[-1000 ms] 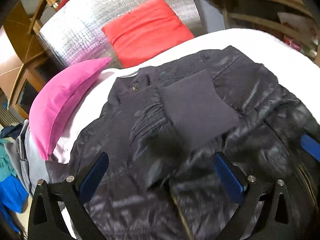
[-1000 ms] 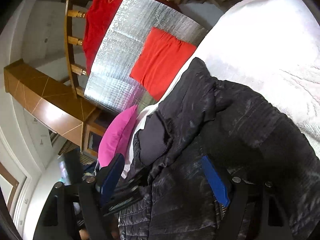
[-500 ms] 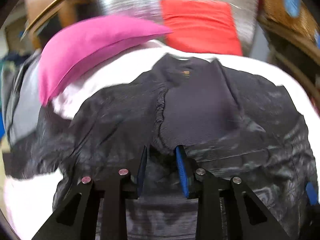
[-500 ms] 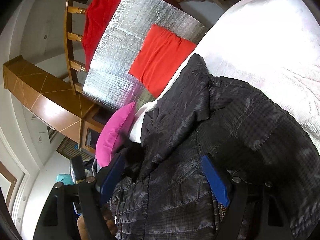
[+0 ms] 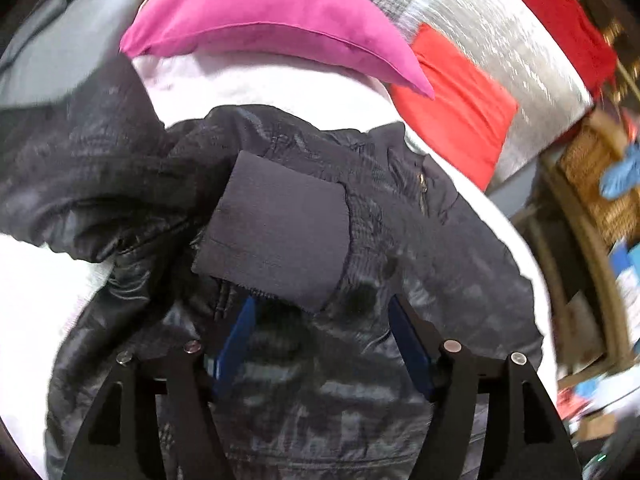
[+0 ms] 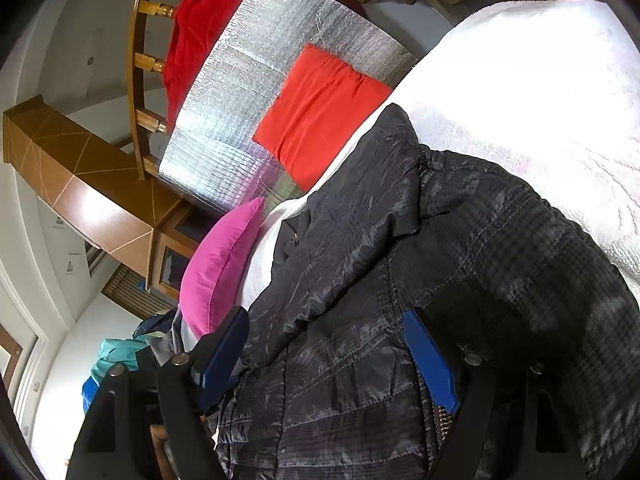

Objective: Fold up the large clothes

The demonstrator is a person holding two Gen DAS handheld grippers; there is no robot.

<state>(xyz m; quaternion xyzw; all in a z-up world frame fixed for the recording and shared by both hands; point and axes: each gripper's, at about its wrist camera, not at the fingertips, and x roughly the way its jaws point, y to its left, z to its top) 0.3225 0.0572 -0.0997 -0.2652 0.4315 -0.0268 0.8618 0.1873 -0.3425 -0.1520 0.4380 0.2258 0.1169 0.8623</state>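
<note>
A dark quilted jacket (image 5: pixel 420 280) lies spread on the white bedspread (image 5: pixel 40 300), collar toward the pillows. Its sleeve is folded in across the chest, ending in a plain dark knit cuff (image 5: pixel 280 232). My left gripper (image 5: pixel 324 320) hovers at the cuff's lower edge with its jaws opening. The cuff edge sits between the blue pads (image 5: pixel 240 336), which do not press on it. In the right wrist view the jacket (image 6: pixel 400 260) fills the foreground. My right gripper (image 6: pixel 324 344) stands wide open over its lower front near the zipper.
A pink pillow (image 5: pixel 260 12) and a red pillow (image 5: pixel 452 108) lie at the head of the bed against a silver foil mat (image 6: pixel 248 92). Wicker shelving (image 5: pixel 592 168) stands to the right. A heap of clothes (image 6: pixel 116 360) lies beyond the bed's left edge.
My left gripper swung across the jacket toward the pink pillow and rolled. Its jaws narrowed at the cuff, then widened again. The right gripper stayed where it was.
</note>
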